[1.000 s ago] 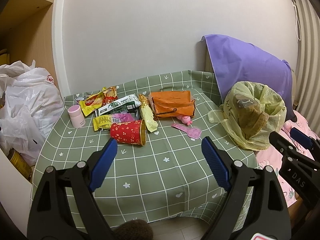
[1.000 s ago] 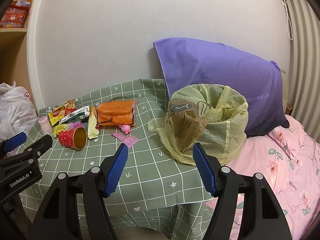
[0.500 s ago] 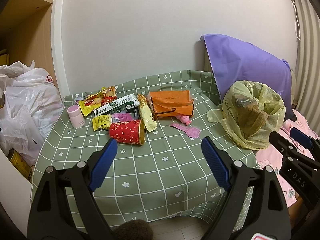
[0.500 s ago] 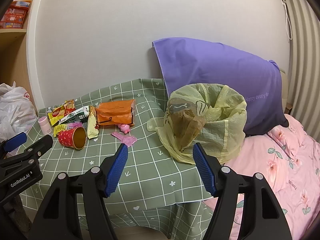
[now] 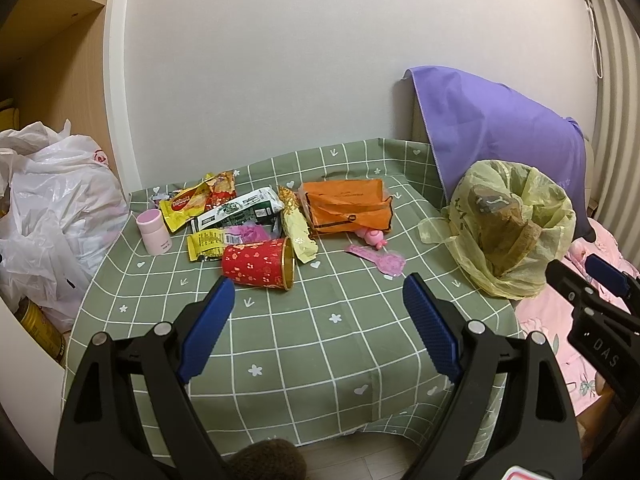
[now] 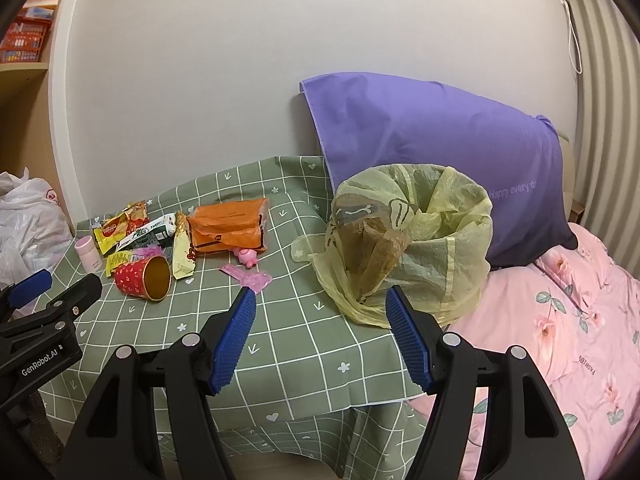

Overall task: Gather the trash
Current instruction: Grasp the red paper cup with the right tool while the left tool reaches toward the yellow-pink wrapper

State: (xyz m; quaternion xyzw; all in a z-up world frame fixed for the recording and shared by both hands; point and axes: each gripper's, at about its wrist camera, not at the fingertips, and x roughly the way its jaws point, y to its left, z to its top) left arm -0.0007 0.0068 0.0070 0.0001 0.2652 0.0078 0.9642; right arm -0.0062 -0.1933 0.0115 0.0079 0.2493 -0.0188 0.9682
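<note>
Trash lies at the far left of a green checked table (image 5: 320,340): a red paper cup (image 5: 258,264) on its side, several snack wrappers (image 5: 236,210), an orange bag (image 5: 346,208), a pink wrapper (image 5: 378,258) and a small pink bottle (image 5: 153,231). A yellow trash bag (image 5: 508,228) stands open at the table's right edge, also in the right wrist view (image 6: 408,244). My left gripper (image 5: 318,304) is open and empty, short of the cup. My right gripper (image 6: 320,312) is open and empty before the yellow bag.
A purple pillow (image 6: 432,148) leans on the wall behind the yellow bag. A pink floral bed cover (image 6: 560,340) lies to the right. White plastic bags (image 5: 52,208) pile up on the left beside a wooden shelf (image 5: 56,4).
Both grippers have shifted very slightly; the scene sits a little lower and closer in both views. Nothing on the table has moved.
</note>
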